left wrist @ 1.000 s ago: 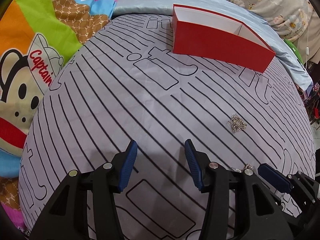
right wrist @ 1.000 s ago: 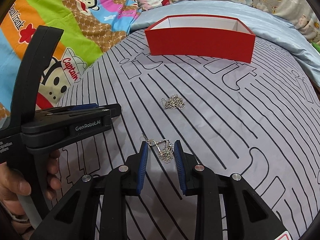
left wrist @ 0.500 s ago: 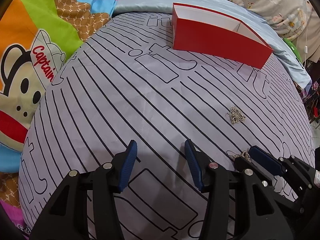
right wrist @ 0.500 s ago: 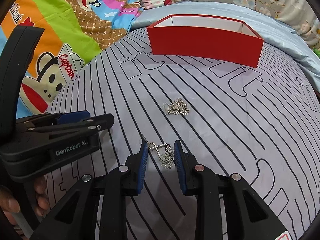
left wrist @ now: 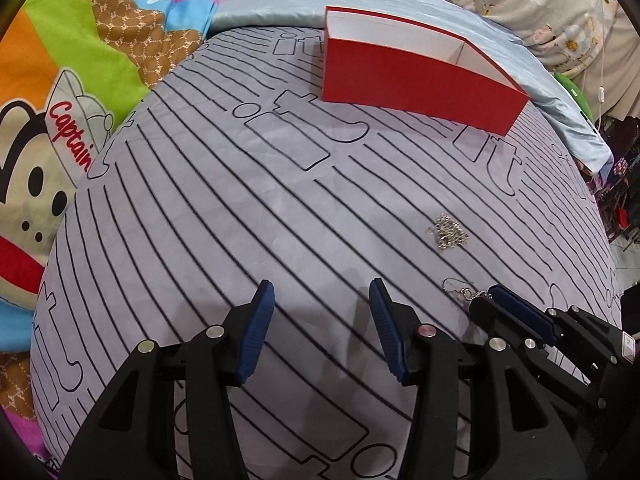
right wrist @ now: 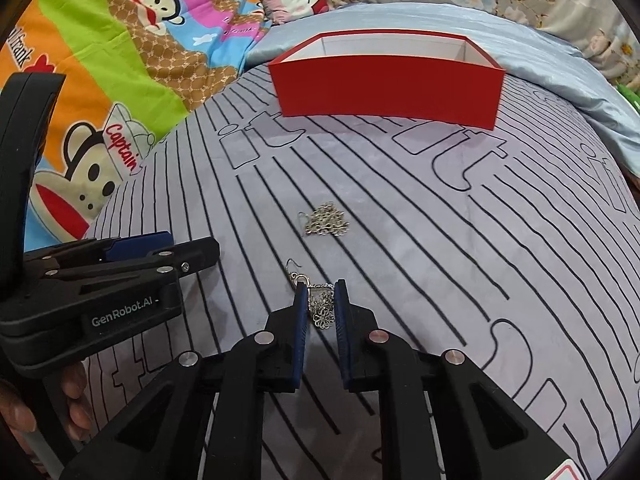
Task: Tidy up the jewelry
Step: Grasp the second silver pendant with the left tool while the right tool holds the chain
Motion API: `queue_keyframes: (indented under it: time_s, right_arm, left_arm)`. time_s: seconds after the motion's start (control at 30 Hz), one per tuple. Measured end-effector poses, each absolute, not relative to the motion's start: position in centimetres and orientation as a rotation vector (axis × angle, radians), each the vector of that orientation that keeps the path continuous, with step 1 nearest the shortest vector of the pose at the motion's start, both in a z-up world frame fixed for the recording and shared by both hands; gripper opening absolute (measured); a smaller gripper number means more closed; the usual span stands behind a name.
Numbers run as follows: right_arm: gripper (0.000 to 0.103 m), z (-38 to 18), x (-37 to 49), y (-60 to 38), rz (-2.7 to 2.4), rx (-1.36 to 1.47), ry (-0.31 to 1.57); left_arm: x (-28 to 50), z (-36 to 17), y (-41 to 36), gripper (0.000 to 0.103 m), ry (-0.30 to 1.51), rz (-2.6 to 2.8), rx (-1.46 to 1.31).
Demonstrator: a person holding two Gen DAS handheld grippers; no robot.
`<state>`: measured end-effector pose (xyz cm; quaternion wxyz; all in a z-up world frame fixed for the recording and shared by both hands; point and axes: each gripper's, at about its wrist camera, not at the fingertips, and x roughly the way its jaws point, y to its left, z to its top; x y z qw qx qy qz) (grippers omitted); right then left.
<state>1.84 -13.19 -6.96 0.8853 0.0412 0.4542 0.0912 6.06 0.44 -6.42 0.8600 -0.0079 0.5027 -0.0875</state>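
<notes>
Here, a silver filigree earring with a hook wire (right wrist: 320,304) lies on the grey bedsheet printed with black lines (right wrist: 440,240), towards its near edge, and the right gripper (right wrist: 320,300) has just been closing its blue-padded jaws around the dangling part. The pads sit close on either side of the metal lacework, though whether they already press on it cannot be told; the hook end pokes out beyond the fingertips, flat on the cloth. A second silver earring of the same kind (right wrist: 326,222) lies a little farther in, near the middle of the sheet, apart from the first and untouched.

The left gripper (left wrist: 322,300) hangs over bare sheet to the left of both pieces — jaws about half apart, nothing between them. In the right wrist view a hand (right wrist: 76,400) is curled round its black handle.

At the far edge of the sheet stands an open red cardboard box with a white lining (right wrist: 388,88), well apart from the earrings. Beyond it are a pale blue satin cover (right wrist: 520,44) and, to the left, a bright cartoon-monkey quilt (right wrist: 100,80).
</notes>
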Motion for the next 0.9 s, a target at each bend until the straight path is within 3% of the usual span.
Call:
queue_keyframes:
  time_s: [0.57, 0.67, 0.73, 0.9]
  right_arm:
    - [0.013, -5.1, 2.1, -19.5, 0.038, 0.192, 0.902]
    - [0.013, -5.1, 2.1, -19.7, 0.037, 0.194, 0.902]
    - [0.013, -5.2, 2.1, -19.7, 0.039, 0.194, 0.903]
    - [0.013, -5.3, 2.2, -19.7, 0.042, 0.197, 0.905]
  left_arm:
    - [8.5, -6.7, -6.8, 0.046, 1.048, -0.321, 0.030]
    - [8.6, -6.8, -7.3, 0.039, 1.035, -0.316, 0.049]
    - [8.6, -6.8, -7.4, 0.027, 1.027, -0.317, 0.055]
    - [8.5, -6.8, -7.3, 0.021, 1.018, -0.327, 0.056]
